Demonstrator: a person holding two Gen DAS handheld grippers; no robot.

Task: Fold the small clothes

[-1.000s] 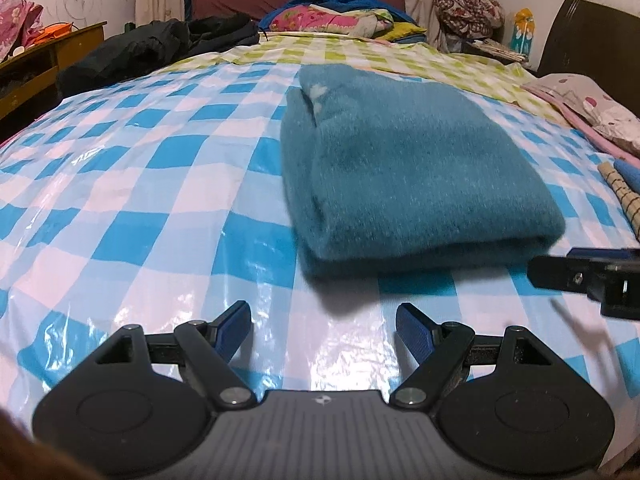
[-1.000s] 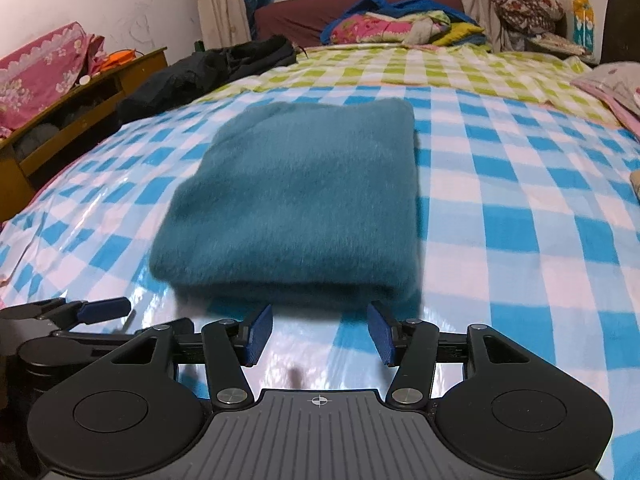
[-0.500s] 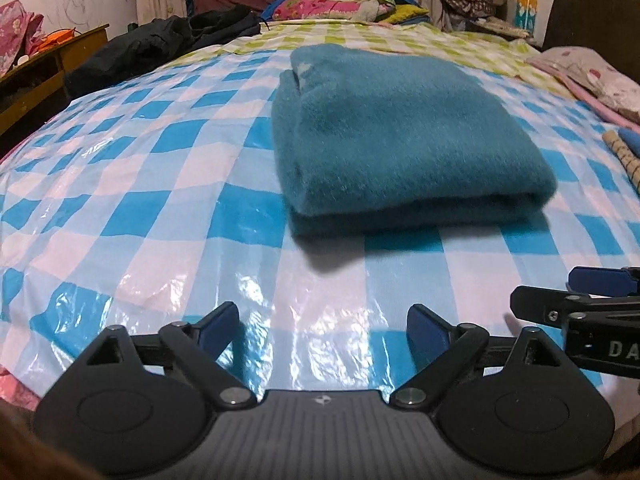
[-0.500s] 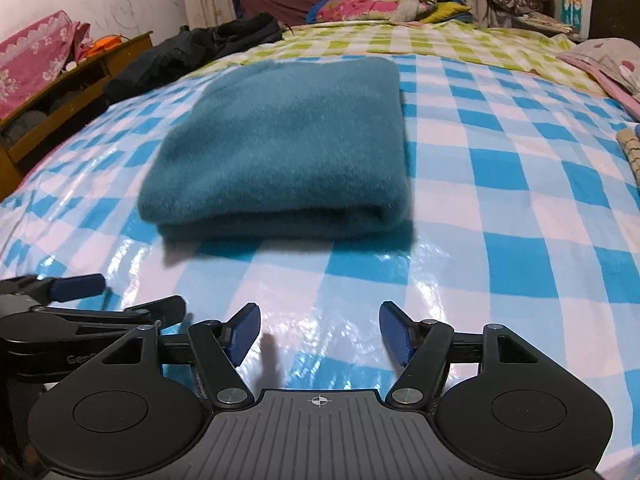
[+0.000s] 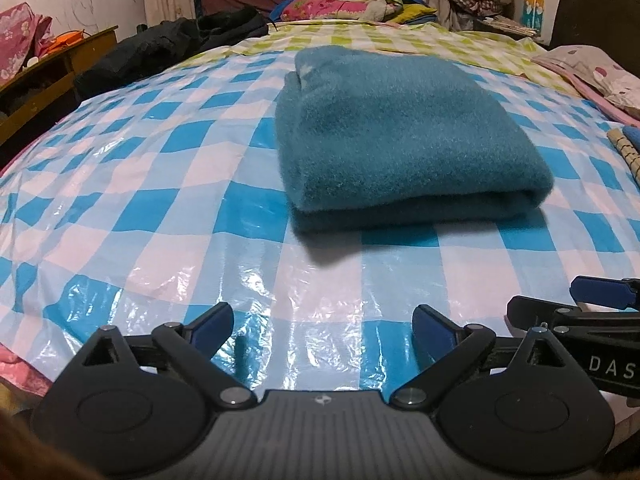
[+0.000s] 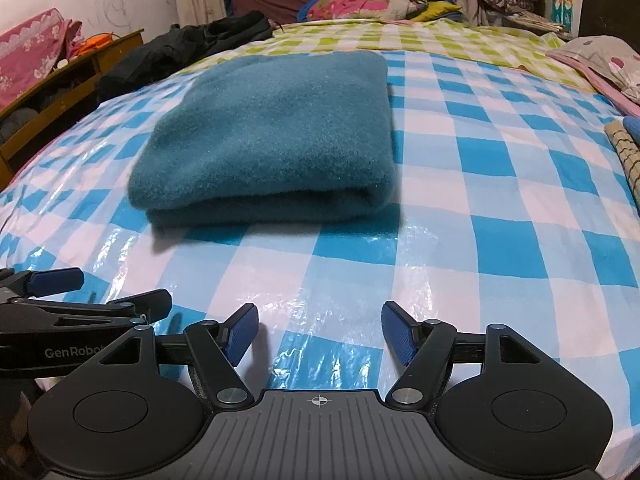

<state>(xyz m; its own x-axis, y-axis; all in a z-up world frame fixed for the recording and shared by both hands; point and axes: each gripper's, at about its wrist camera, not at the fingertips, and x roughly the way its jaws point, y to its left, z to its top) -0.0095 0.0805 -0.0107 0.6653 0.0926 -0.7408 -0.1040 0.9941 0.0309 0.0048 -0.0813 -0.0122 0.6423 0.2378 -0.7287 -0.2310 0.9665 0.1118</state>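
Folded teal garment point(image 5: 404, 136) on checked sheet point(image 5: 168, 184), black jacket point(image 5: 160, 46) beyond; both tools point(image 5: 323, 330) point(image 6: 319, 330) wide apart, empty.

At 3 o'clock in the left wrist view, the right tool point(image 5: 592, 300) is cut off by the frame edge, its lettering stopping at "DAS". At 9 o'clock in the right wrist view, the left tool point(image 6: 100, 292) is likewise cropped. The folded teal fleece garment point(image 6: 272, 140) hides its own inner layers. A striped beige cloth point(image 6: 624, 156) at 3 o'clock runs off-frame.
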